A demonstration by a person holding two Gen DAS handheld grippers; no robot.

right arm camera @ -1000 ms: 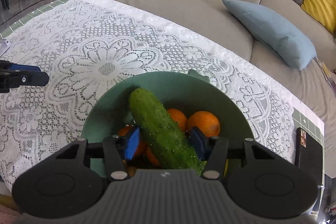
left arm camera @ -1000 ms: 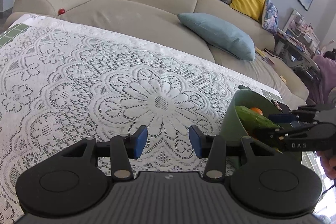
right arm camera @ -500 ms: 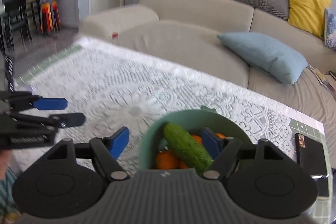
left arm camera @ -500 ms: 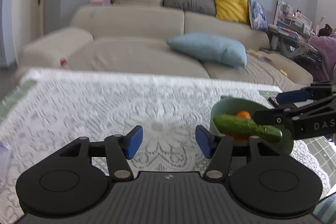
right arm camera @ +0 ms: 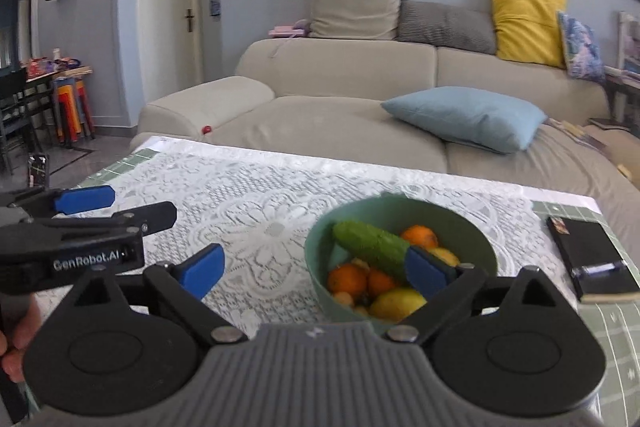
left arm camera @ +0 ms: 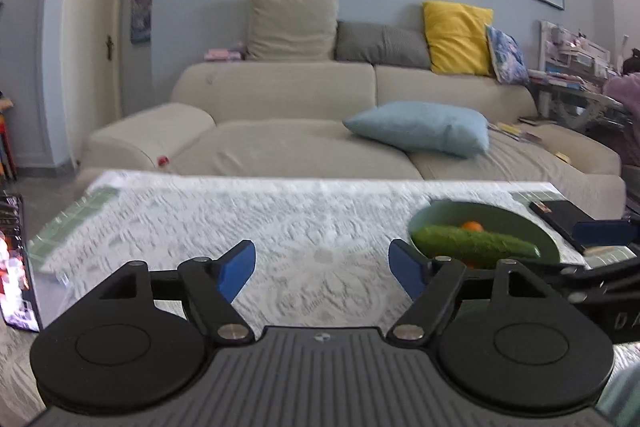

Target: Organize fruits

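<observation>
Left tongs: your left tongs [left arm camera: 322, 269] stand wide apart with nothing between the blue pads, hovering above the lace tablecloth [left arm camera: 280, 223].
Right tongs: your right tongs [right arm camera: 314, 271] are also spread apart and hold nothing; the right pad sits in front of the bowl, the left pad over bare lace.
Room to move: between the two tongs the lace lies bare, and the stretch from your left tongs to the far tabletop edge by the sofa [left arm camera: 280, 131] holds no objects.
Edges: a black phone [right arm camera: 592, 261] lies on the green-tiled tabletop [right arm camera: 560, 207] right of the bowl, near the right edge. A dark printed packet [left arm camera: 14, 263] stands at the left edge.
Change: a second ago your right tongs straddled the cucumber low in the bowl; they have since lifted away, spread wider, and the cucumber stayed behind. Both cameras have tilted up toward the wall.
Bowl: the green bowl [right arm camera: 316, 267] sits on the lace, right of centre.
Contents: the cucumber [right arm camera: 370, 249] lies slanted across the top, over several oranges [right arm camera: 346, 279] and a lemon [right arm camera: 396, 303].
</observation>
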